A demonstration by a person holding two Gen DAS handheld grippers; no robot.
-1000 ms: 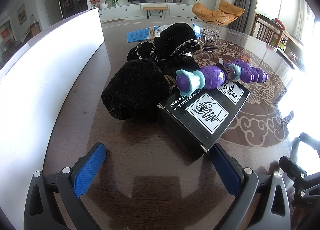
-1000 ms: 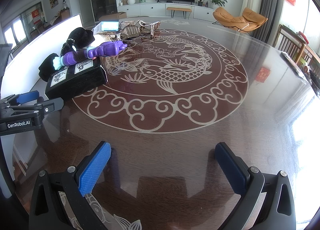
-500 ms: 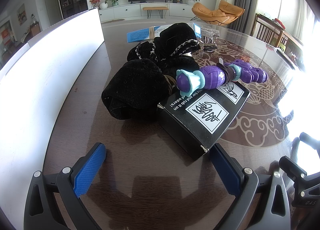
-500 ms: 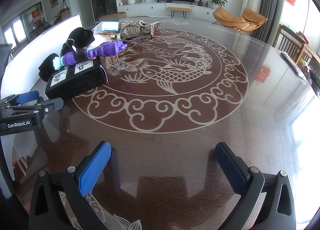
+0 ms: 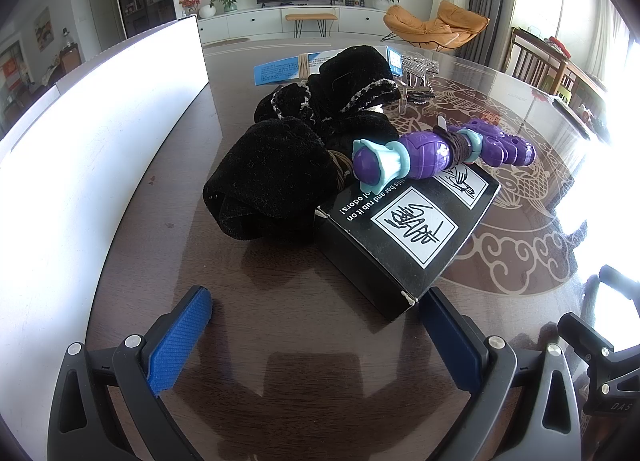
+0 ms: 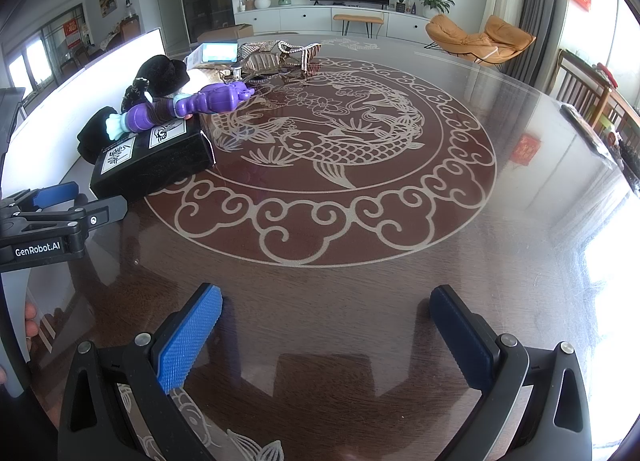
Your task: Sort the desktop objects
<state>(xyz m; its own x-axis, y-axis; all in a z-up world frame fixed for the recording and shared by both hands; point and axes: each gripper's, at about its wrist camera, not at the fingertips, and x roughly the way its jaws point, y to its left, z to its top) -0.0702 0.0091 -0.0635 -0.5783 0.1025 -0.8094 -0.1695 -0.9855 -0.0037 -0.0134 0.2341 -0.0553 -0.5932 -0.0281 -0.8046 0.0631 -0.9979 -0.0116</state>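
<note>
A black box with white labels lies on the dark table, and a purple and teal toy rests on top of it. Black fuzzy fabric items are piled behind and left of the box. My left gripper is open and empty, just short of the box's near corner. My right gripper is open and empty over bare table. The box, toy and black fabric show at the left of the right wrist view.
A white panel stands along the table's left side. A blue booklet and sparkly items lie behind the pile. The table has a koi pattern. The left gripper's body shows at the left edge.
</note>
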